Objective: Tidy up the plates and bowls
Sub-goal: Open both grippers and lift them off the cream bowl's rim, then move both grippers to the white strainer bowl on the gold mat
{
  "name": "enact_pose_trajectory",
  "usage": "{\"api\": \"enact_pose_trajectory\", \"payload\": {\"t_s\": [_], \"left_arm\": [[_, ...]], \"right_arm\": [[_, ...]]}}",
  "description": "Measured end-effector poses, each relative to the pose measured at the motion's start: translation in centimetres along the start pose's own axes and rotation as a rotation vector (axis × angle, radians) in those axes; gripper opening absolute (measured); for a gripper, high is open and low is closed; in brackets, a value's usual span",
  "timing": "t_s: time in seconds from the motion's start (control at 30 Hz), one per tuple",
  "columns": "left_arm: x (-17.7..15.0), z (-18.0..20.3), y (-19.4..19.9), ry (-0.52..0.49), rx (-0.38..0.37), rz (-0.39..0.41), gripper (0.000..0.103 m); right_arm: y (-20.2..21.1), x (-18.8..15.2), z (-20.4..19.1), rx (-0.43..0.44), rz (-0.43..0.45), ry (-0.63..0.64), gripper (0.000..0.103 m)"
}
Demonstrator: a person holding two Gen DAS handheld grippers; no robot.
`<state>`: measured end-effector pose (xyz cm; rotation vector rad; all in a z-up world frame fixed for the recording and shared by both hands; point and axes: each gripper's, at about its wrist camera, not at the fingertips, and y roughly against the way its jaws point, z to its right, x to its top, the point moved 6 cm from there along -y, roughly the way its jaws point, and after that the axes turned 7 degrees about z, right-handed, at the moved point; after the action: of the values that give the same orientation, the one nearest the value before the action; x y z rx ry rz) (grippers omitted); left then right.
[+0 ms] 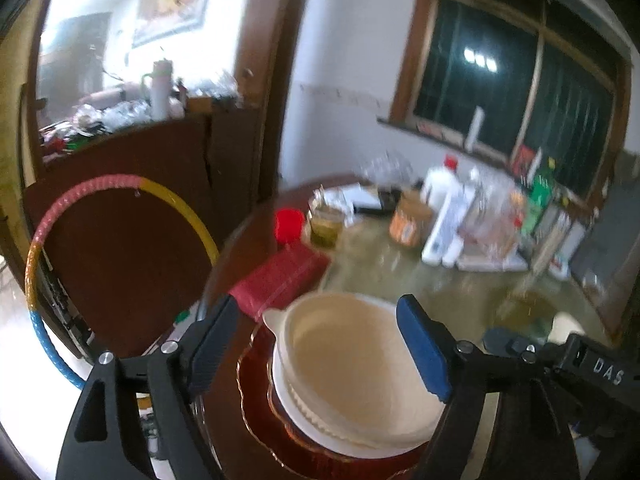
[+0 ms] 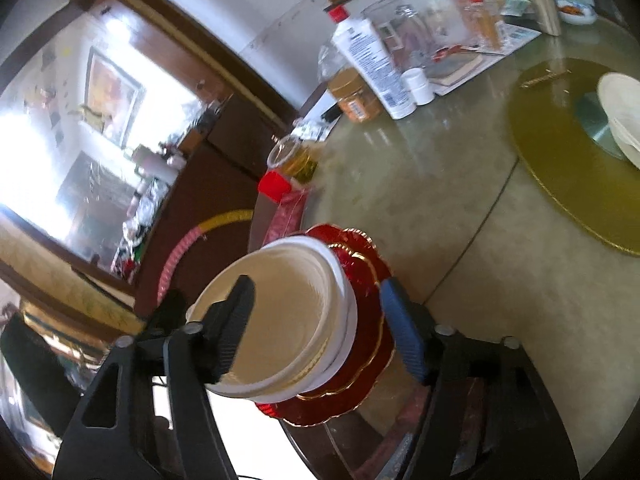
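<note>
A stack of cream and white bowls point(image 1: 352, 368) rests on red scalloped plates with gold rims point(image 1: 260, 412) near the table's edge. My left gripper point(image 1: 320, 312) is open just above the stack, one finger on each side of the bowls, pads clear of them. In the right wrist view the same bowls point(image 2: 288, 312) and red plates point(image 2: 364, 276) lie between the fingers of my right gripper point(image 2: 316, 286), which is open too; its black finger hangs over the top bowl and its blue pad stands beside the plates. Another cream dish point(image 2: 620, 112) lies on a gold turntable point(image 2: 560, 168).
Behind the stack lie a red box point(image 1: 280, 276), a red cup point(image 1: 288, 226), a glass of tea point(image 1: 326, 228), a jar point(image 1: 408, 224) and several bottles point(image 1: 440, 216). A coloured hoop point(image 1: 120, 184) leans on a dark cabinet past the table edge point(image 1: 216, 280).
</note>
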<state>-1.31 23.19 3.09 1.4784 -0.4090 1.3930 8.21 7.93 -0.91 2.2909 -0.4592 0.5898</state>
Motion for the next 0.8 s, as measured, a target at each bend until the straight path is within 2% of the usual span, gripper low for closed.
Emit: {"api": "enact_pose_trajectory", "payload": {"t_s": [0.17,0.2,0.27,0.33,0.4,0.57,0.7,0.8], "left_arm": [[1.5,0.2,2.2,0.095,0.019,0.158,0.086],[1.6,0.7,2.5,0.099,0.011,0.181,0.089],[1.6,2.2,2.9,0.091,-0.019,0.195,0.094],[1.3,4.3,2.9,0.057,-0.07,0.189,0.098],[0.6,7.1,2.7,0.009,-0.134,0.159,0.101],[-2.5,15.0,1.3,-0.145,-0.3,0.034,0.102],[-6.2,19.9,-1.2,-0.241,-0.383,-0.147,0.102],[-8.8,22.9,-3.3,-0.275,-0.417,-0.277,0.102]], "right_arm": [[2.4,1.1,1.8,0.056,0.08,-0.091,0.074],[3.1,1.3,2.3,0.083,0.092,-0.116,0.078],[4.3,1.7,3.3,0.134,0.11,-0.166,0.085],[5.5,1.9,4.7,0.157,0.111,-0.204,0.085],[6.5,2.2,6.0,0.153,0.11,-0.228,0.085],[10.5,3.0,11.2,0.063,0.143,-0.306,0.085],[13.6,4.1,15.4,-0.016,0.191,-0.365,0.085],[16.0,5.0,18.9,-0.119,0.235,-0.409,0.085]]}}
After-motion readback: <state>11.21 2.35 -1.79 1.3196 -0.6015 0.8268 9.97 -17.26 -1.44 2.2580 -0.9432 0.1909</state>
